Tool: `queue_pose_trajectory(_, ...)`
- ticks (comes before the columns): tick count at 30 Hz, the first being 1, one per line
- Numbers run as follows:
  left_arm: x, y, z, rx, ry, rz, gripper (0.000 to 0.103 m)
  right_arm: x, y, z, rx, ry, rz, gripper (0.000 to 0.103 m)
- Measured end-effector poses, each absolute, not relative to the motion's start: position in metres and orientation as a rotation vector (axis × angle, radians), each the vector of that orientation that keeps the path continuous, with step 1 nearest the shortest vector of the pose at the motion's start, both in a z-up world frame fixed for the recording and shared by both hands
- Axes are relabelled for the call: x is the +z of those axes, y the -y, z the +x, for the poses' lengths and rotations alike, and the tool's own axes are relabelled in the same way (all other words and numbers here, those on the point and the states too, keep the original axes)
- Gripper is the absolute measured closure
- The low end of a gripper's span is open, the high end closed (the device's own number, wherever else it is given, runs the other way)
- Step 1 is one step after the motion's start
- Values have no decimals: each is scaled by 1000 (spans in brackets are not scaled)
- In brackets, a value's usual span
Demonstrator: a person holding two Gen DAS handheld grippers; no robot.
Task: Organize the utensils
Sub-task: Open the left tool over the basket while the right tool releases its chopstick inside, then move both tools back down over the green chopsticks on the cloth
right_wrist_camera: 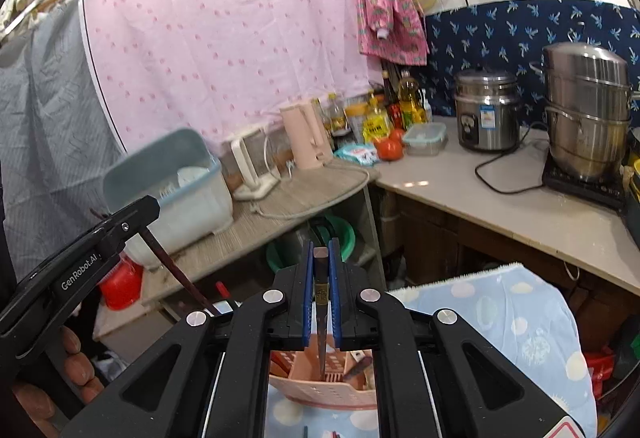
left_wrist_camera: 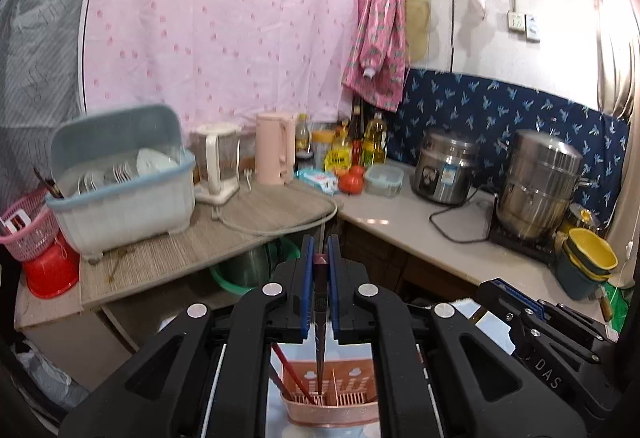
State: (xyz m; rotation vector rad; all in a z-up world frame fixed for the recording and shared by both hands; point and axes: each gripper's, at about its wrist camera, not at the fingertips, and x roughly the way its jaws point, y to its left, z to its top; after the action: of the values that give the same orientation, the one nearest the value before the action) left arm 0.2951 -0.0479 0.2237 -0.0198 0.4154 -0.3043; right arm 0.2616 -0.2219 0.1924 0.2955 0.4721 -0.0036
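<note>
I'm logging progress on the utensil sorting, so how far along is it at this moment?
Done: some utensils already stand in the pink slotted plastic holder, including a red chopstick. In hand: the left gripper and the right gripper each pinch a dark tapered chopstick, tips pointing down into the holder. Left: release both; small items remain on the blue dotted cloth.

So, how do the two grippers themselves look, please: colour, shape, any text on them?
Both hand-held grippers are black plastic with silver round bolts and blue finger pads. The left gripper reads "GenRobot.AI" on its side; the right gripper shows "DAS". A bare hand holds the left one.
</note>
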Motion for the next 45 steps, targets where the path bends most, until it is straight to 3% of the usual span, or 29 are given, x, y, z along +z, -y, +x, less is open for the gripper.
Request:
queue_pose_trajectory(10, 182, 50, 300, -296, -498, -16, 96, 156, 218, 262, -33, -553, 267, 95)
queue_pose_trajectory(11, 182, 49, 298, -292, -494, -18, 92, 155, 219, 259, -39, -547, 268, 91)
queue_pose_trajectory(12, 183, 48, 296, -282, -492, -21, 79, 155, 219, 256, -47, -544, 265, 90)
queue_pose_trajectory(14, 183, 45, 292, -274, -490, -35, 67, 156, 220, 250, -49, -539, 267, 87)
queue_pose_trajectory(28, 174, 33, 256, -265, -528, -28, 67, 149, 216, 203, -37, -553, 254, 84)
queue_pose_trajectory(45, 127, 26, 200, -269, -624, -29, 67, 101, 204, 141, -30, -648, 235, 84)
